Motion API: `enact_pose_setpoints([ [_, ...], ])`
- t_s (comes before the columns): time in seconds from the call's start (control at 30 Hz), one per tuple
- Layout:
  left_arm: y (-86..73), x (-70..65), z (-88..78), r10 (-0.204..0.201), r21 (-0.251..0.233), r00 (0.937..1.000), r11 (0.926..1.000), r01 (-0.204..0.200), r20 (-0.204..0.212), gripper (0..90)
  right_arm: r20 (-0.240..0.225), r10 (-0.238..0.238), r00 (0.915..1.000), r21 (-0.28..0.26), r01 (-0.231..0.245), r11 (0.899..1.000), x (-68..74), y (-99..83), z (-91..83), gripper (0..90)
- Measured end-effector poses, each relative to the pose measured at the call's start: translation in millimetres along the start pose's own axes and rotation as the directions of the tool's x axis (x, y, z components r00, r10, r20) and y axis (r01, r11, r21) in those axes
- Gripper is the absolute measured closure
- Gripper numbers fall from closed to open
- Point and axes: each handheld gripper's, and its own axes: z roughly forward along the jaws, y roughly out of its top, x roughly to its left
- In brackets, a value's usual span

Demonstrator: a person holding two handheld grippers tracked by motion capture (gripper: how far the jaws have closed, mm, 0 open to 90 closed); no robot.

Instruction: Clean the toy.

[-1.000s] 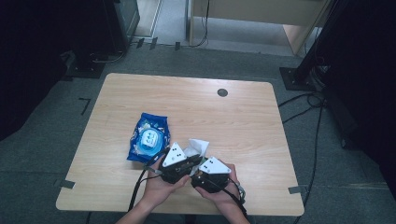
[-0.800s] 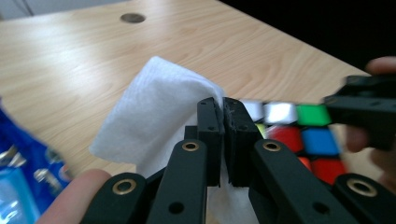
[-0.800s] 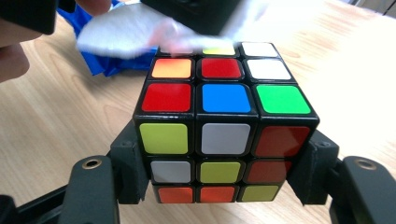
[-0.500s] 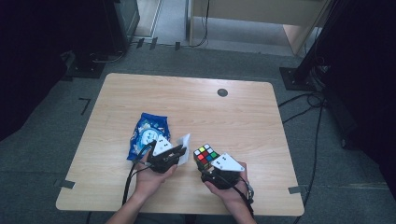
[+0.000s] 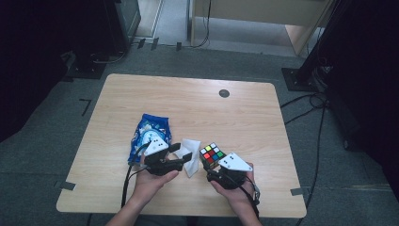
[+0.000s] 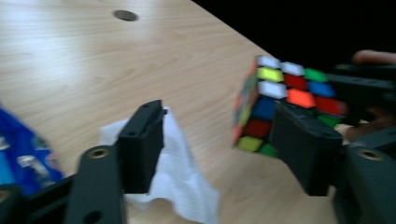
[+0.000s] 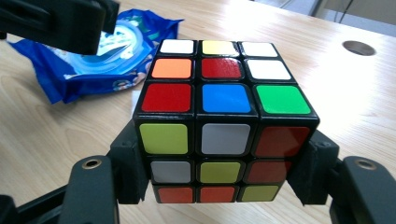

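Right gripper (image 7: 219,186) first: its jaws are clamped on the lower sides of the puzzle cube (image 7: 219,116), holding it up off the wood near the front edge. Just beside the cube, on the side toward the snack bag, the left gripper (image 5: 181,155) has just been opening its jaws and now stands released; nothing is pinched, though the white tissue (image 5: 189,155) lies crumpled right under and against them. My read: the cube is already picked up and a wipe looks done or paused, with the tissue let go, so what remains is setting the cube down or taking up the tissue again. Beyond the tissue from the cube lies the blue snack bag (image 5: 150,134). The table (image 5: 244,117) is pale wood with a round cable hole (image 5: 224,93) far behind the cube. Around it, grey carpet, trailing cables, dark stands.
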Motion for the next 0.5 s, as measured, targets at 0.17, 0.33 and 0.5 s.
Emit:
enact_pose_setpoints([
  [0.17, 2.4, -14.2, 6.8, 0.010, 0.054, 0.9992, 0.9985, -0.012, 0.040, 24.4, -0.012, -0.030, 0.9995, 0.012, 0.030, 0.999, 13.4, -0.5, 8.1, 34.6],
  [0.33, -0.2, -19.0, 15.3, 0.009, 0.105, 0.9993, 0.9944, -0.013, 0.035, 23.4, -0.029, -0.060, 0.9978, 0.016, 0.061, 0.998, 25.5, -1.9, 14.3, 34.6],
  [0.5, -1.1, -20.8, 21.9, 0.009, 0.155, 0.9996, 0.9878, -0.014, 0.028, 23.5, -0.030, -0.074, 0.9968, 0.018, 0.075, 0.997, 30.0, -3.2, 16.8, 34.6],
])
